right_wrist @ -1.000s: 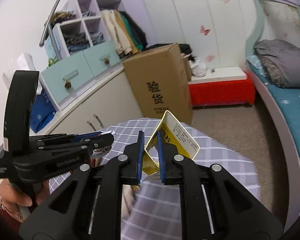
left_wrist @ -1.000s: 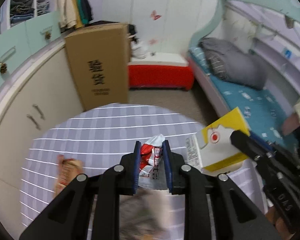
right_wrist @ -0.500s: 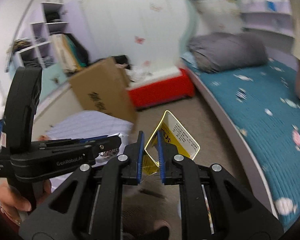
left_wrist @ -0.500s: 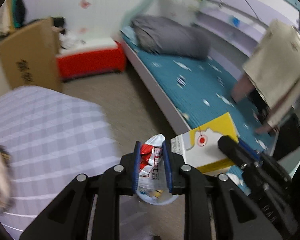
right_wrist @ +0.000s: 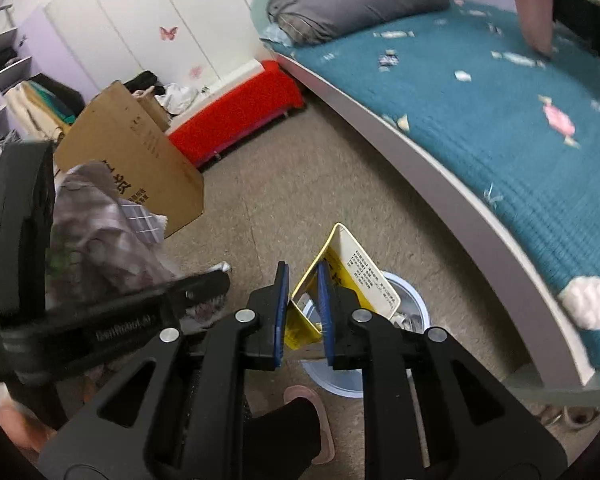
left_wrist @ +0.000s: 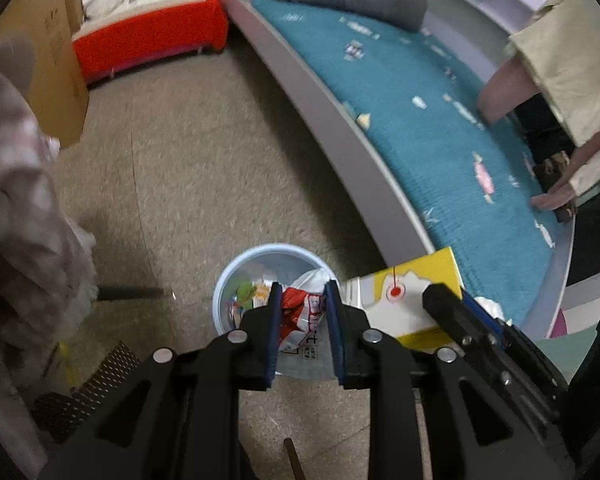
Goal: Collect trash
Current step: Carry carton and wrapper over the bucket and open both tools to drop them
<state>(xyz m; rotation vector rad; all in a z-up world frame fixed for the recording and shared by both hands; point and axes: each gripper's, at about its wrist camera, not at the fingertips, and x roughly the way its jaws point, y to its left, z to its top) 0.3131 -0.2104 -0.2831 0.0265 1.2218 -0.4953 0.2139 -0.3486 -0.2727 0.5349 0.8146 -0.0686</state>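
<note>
Now our left tongs [left_wrist: 302, 316] pinch a crinkly red-and-white wrapper [left_wrist: 300, 320] over the round blue bin [left_wrist: 224, 292]. Next view: our right tongs [right_wrist: 303, 300] grip a flat yellow card box [right_wrist: 352, 272], just loosening, its long side pointing up and away above the bin [right_wrist: 414, 304].

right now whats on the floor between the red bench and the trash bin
Bare beige carpet; nothing lies between the red bench and the trash bin. The left wrist view shows it best.
</note>
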